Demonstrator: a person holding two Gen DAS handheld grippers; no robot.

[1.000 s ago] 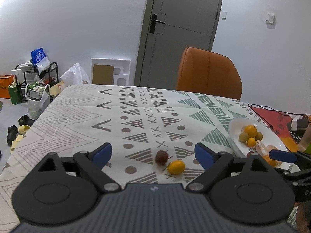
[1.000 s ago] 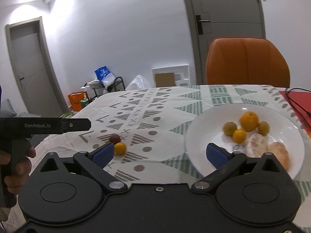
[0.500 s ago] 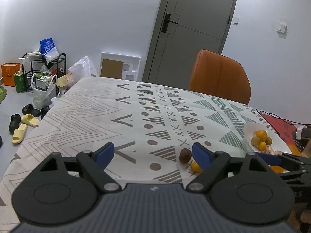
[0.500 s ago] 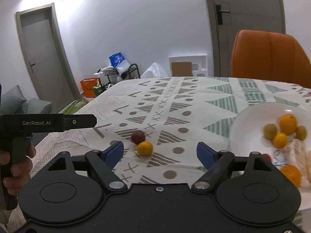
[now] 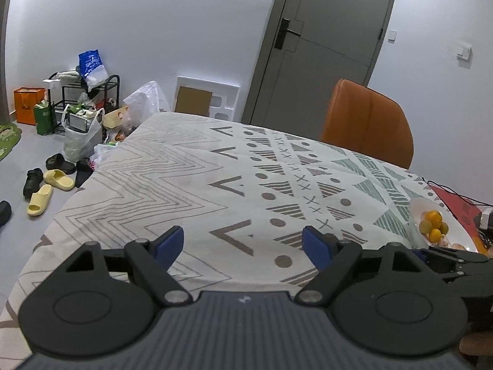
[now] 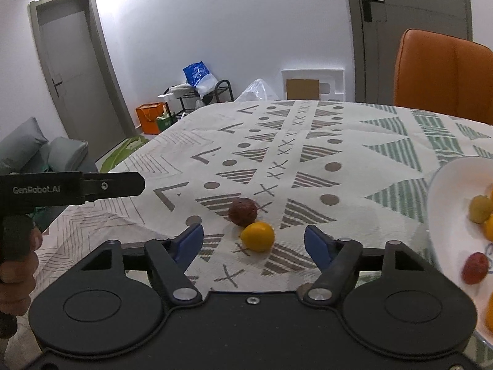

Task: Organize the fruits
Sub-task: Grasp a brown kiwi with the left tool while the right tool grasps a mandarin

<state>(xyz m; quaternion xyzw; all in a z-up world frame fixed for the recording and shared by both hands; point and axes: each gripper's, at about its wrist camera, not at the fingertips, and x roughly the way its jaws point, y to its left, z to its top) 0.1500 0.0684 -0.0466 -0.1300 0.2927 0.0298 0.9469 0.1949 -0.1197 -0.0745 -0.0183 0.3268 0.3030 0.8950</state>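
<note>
Your left gripper (image 5: 243, 243) hangs over the near left part of a table covered with a patterned cloth (image 5: 191, 185). Its blue-tipped jaws are spread wide with nothing between them. From its camera, a cluttered rack (image 5: 83, 98), bags and slippers (image 5: 46, 191) lie on the floor to the far left. A grey door (image 5: 323, 43) stands at the far wall, with an orange chair (image 5: 366, 126) at the far side of the table. At the right edge a white plate (image 5: 414, 212) holds several small orange and yellow-green fruits (image 5: 433, 225).

From your right gripper's camera, the left gripper shows at the left edge as a black bar, with your hand (image 6: 15, 265) wrapped around its handle. Your right gripper (image 6: 254, 242) is low over the cloth, jaws also wide apart and empty. Between the jaws and just beyond the tips lie two loose fruits: a dark reddish-brown fruit (image 6: 242, 211) farther away, and a yellow-orange fruit (image 6: 258, 236) nearer, just to its right. The two touch or nearly touch; you cannot tell which. Both rest on the cloth, well apart from the plate. At the far right, the plate's rim comes into view, carrying a yellow-green fruit (image 6: 479, 209), a small red fruit (image 6: 475, 268) and parts of orange ones at the frame's edge.
</note>
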